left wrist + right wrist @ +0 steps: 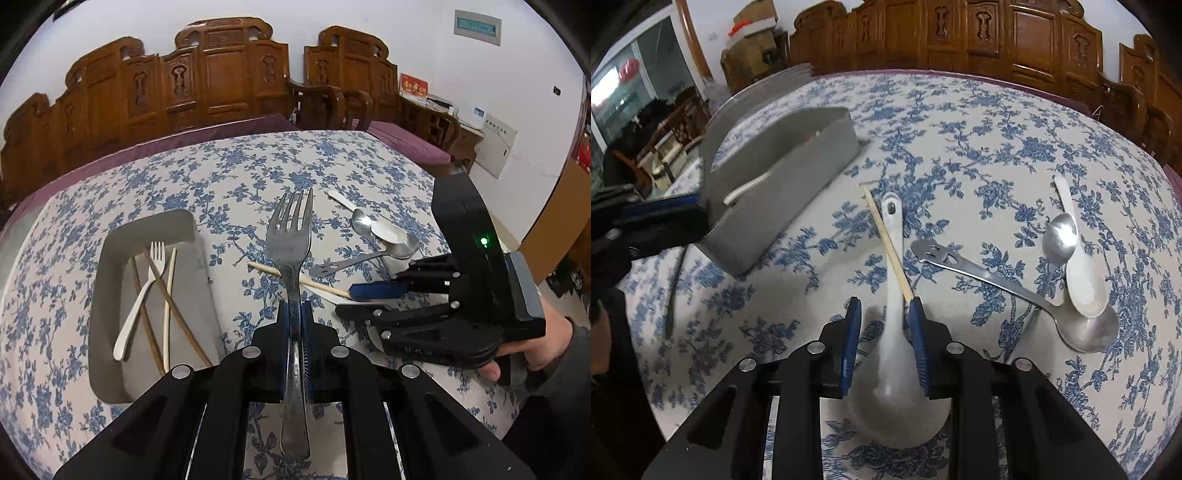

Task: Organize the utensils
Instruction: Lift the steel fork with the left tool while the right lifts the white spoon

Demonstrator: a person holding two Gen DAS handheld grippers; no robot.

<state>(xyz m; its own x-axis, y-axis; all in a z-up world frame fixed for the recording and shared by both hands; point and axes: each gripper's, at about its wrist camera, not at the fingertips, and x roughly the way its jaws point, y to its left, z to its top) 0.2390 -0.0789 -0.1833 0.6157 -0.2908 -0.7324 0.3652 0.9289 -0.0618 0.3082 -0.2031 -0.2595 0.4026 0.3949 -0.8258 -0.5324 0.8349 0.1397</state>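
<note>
beside the grey tray (110, 258) (white fork and chopsticks already inside), left gripper (295, 317) fingers clamp a steel fork (290, 243); right gripper (884, 332) fingers apart around a white ladle (897, 369); spoons (1067, 258) remain on the worktop (960, 147).

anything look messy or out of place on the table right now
Yes. A loose chopstick lies crossed over the white ladle handle, apart from the ones in the grey tray. At right, three spoons sit overlapped in a heap. Nothing looks spilled or damaged.
</note>
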